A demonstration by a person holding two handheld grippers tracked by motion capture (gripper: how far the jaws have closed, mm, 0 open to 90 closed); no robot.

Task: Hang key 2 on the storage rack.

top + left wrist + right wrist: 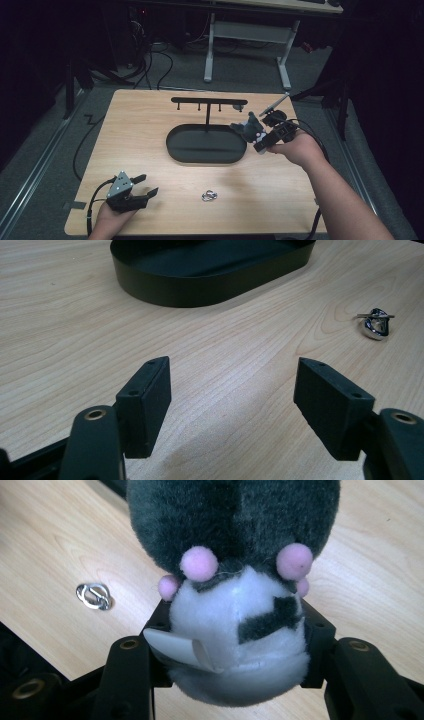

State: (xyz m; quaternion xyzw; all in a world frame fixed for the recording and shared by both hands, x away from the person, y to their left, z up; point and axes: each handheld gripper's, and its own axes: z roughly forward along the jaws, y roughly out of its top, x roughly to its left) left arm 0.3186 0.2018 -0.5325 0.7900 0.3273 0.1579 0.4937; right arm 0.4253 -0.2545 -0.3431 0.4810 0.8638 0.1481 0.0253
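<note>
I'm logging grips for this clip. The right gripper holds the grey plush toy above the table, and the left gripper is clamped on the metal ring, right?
Not quite. The left gripper is open and holds nothing; the left gripper view shows the metal ring lying apart on the table. The right gripper does hold the plush toy.

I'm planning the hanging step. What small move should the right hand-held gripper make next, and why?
Probably carry the plush toy toward the rack's hooks: the right hand-held gripper clamps it beside the rack, above the black tray, not yet hung.
</note>
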